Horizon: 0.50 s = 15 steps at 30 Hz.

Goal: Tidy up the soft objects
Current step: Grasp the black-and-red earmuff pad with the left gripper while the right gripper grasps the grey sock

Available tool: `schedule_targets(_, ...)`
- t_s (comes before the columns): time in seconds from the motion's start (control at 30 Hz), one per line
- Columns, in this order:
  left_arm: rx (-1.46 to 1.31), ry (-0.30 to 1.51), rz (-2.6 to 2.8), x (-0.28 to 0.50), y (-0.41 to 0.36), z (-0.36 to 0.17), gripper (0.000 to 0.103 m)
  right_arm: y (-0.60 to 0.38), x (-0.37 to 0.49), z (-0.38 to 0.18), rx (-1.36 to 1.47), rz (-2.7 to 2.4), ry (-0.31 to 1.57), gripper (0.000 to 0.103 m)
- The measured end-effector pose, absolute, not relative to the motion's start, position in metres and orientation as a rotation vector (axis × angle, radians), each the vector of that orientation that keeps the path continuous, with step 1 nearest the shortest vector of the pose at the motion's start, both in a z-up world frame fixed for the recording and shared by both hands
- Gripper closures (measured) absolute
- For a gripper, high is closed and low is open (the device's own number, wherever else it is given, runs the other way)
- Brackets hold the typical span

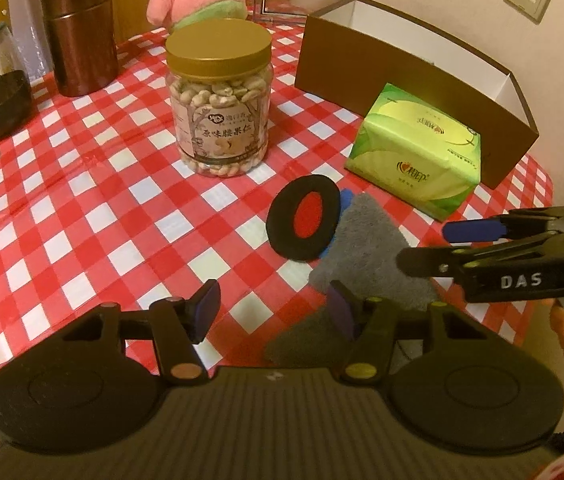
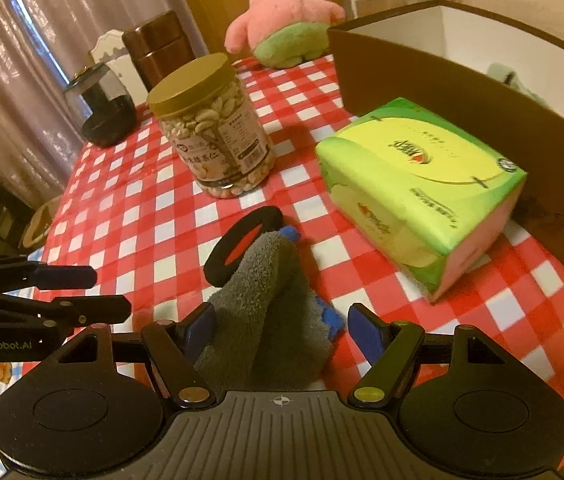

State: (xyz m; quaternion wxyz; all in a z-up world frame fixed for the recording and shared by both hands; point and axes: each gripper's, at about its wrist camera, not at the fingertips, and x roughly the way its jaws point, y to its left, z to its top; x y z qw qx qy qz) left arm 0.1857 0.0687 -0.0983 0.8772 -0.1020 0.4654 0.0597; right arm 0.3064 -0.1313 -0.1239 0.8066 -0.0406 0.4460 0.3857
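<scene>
You're working in warm, dim indoor light. Both fisheye views bend hard at the edges, with dark corners. The tissue pack (image 2: 417, 196) smears with motion blur in your right view, and the jar lid (image 1: 219, 46) carries a soft sheen.

Grey fleece cloth (image 2: 270, 308): crumpled, humped, lying on worktop near front edge; blue cloth (image 2: 327, 314) peeking out beneath.
Black foam ear pad (image 1: 303, 217), red centre: leaning tilted against far end of grey cloth.
Green tissue pack (image 1: 417, 152): soft plastic-wrapped block, lying on side, just in front of brown open box (image 1: 401, 80).
Pink starfish plush (image 2: 282, 20), green shorts: sitting upright at far edge of worktop, well apart from others.
</scene>
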Motion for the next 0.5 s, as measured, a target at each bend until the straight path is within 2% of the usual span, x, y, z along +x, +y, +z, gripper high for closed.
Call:
schedule_targets(0.4, -0.2, 0.985, 0.093, 0.206, 0.074, -0.115, 0.048, -0.106, 0.326, -0.164, -0.129, 0.836, 1.017, 0.03)
schedule_targets(0.47, -0.197, 0.989, 0.085, 0.209, 0.075, -0.118, 0.048, -0.103, 0.323, -0.166, -0.149, 0.846, 0.999, 0.037)
schedule_targets(0.5, -0.196, 0.989, 0.079, 0.21, 0.075, -0.119, 0.048, -0.102, 0.321, -0.167, -0.161, 0.854, 0.99, 0.047)
